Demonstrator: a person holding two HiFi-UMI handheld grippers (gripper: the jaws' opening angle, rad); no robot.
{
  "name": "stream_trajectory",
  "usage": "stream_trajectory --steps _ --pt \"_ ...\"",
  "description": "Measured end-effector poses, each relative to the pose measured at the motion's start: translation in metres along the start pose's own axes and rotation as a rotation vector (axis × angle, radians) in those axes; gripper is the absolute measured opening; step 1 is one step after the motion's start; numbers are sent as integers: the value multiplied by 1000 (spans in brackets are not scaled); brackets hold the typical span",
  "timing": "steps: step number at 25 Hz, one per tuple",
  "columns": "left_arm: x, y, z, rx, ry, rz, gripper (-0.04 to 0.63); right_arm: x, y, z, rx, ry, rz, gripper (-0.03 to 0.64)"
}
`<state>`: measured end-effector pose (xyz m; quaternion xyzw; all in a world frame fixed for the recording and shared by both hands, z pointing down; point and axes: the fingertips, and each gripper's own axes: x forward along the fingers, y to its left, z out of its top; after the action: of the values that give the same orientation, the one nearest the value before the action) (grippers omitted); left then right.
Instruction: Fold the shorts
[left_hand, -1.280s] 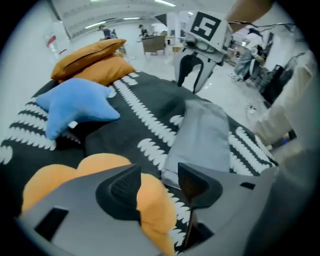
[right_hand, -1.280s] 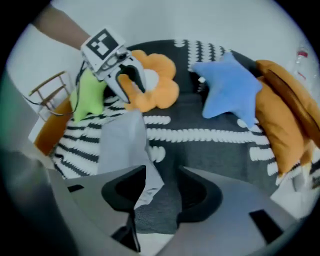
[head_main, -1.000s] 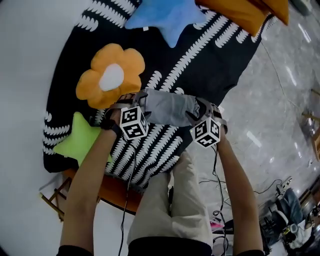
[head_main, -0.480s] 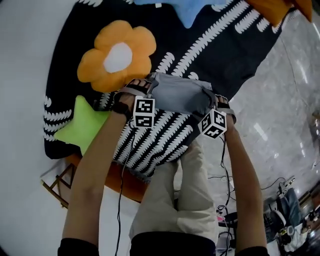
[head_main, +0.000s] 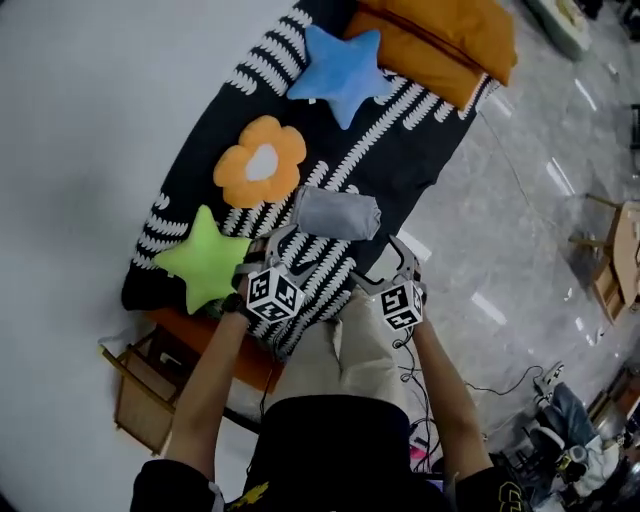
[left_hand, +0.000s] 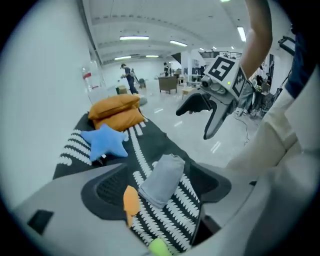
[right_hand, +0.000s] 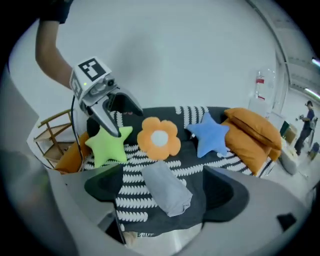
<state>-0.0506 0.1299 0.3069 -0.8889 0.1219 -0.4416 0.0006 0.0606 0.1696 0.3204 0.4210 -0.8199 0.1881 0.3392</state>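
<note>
The grey shorts (head_main: 338, 212) lie folded into a compact bundle on the black-and-white blanket (head_main: 405, 150), free of both grippers. My left gripper (head_main: 268, 244) hangs open above the blanket's near edge, short of the shorts. My right gripper (head_main: 390, 262) is level with it on the right, its jaws opening, nothing between them. In the left gripper view the shorts (left_hand: 162, 180) show far below the jaws, with the right gripper (left_hand: 210, 112) in the air beyond. The right gripper view shows the shorts (right_hand: 166, 189) below and the left gripper (right_hand: 107, 114) raised at the left.
On the blanket are an orange flower cushion (head_main: 262, 160), a green star cushion (head_main: 205, 262), a blue star cushion (head_main: 345, 68) and orange pillows (head_main: 445, 35). A wooden frame (head_main: 140, 390) stands at the near left. Cables (head_main: 455, 375) trail over the shiny floor on the right.
Both grippers let go of the shorts, opened, and rose back toward me. The shorts stay folded on the blanket, and the head view now takes in the whole blanket.
</note>
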Motion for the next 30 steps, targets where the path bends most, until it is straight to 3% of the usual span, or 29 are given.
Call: stream_trajectory --steps 4,7,10,13,16,20,23,26,30 --pt "-99 -21 71 -38 -142 104 393 -109 9 92 15 -122 -96 519" --pt "-175 -22 122 -177 -302 190 393 -188 11 156 -13 -210 -177 522" --pt "-260 -3 162 -271 -471 263 392 -243 12 199 98 -344 -264 522" --pt "-333 18 167 -323 -503 395 392 -294 21 240 120 -451 -292 518" --pt "-390 21 174 -363 -562 532 392 -353 34 282 77 -591 -232 511" --pt "-428 27 183 -379 -730 680 392 -369 42 300 -11 -584 -266 512" --pt "-439 7 171 -459 -746 648 392 -367 57 298 -57 -557 -295 512" --pt "-440 -5 167 -445 -714 630 392 -365 60 310 -139 -589 -307 512" --pt "-446 -16 170 -426 -735 642 393 -364 72 329 -146 -653 -276 457"
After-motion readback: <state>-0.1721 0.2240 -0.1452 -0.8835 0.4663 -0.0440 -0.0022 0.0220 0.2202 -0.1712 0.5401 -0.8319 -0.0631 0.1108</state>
